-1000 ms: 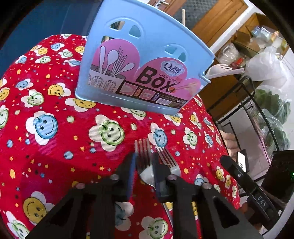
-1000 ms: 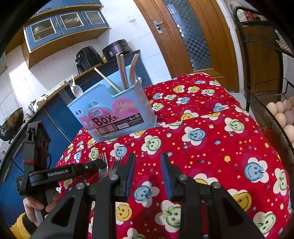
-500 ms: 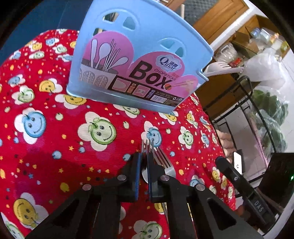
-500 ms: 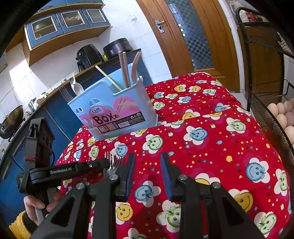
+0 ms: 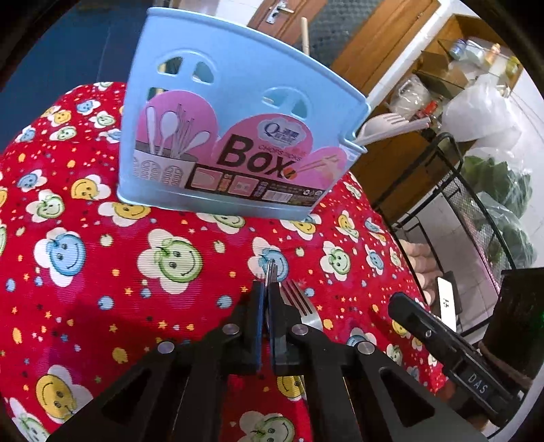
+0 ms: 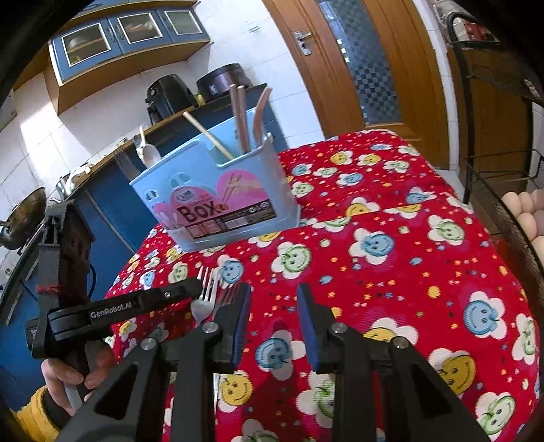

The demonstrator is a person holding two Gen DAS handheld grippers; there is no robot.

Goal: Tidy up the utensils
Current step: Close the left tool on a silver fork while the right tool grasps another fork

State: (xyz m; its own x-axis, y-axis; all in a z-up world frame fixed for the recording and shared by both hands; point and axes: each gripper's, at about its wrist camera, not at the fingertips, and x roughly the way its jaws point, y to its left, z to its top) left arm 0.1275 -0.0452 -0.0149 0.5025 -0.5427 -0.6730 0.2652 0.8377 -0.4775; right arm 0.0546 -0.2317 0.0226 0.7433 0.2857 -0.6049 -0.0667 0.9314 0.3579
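Since a second ago, the left tongs (image 5: 266, 292) have gone from apart around a fork to pressed together on it, and the fork (image 5: 271, 272) has turned on edge, so only its thin tines poke out past the fingertips. In the right wrist view the same fork (image 6: 205, 299) shows with its tines raised off the cloth, pointing toward the holder.

A second fork (image 5: 302, 307) lies flat on the red tablecloth (image 5: 102, 265) just to the right of the left tongs, its tines pointing away from the camera.

The right tongs (image 6: 273, 299) hang above the cloth with their two blue-padded fingers well apart and nothing between them. They sit just beside the left tongs, on their right.

Beyond both tongs stands a light blue plastic utensil holder (image 5: 234, 129) with a pink "Box" label, upright on the table. Wooden chopsticks (image 6: 239, 119) stand in one compartment. A pale plastic fork (image 5: 384, 125) leans out over its right end in the left wrist view.

The cloth is printed with smiley-face flowers in blue, green and yellow. A wooden door (image 6: 357, 64) and blue kitchen cabinets (image 6: 125, 30) fill the background.
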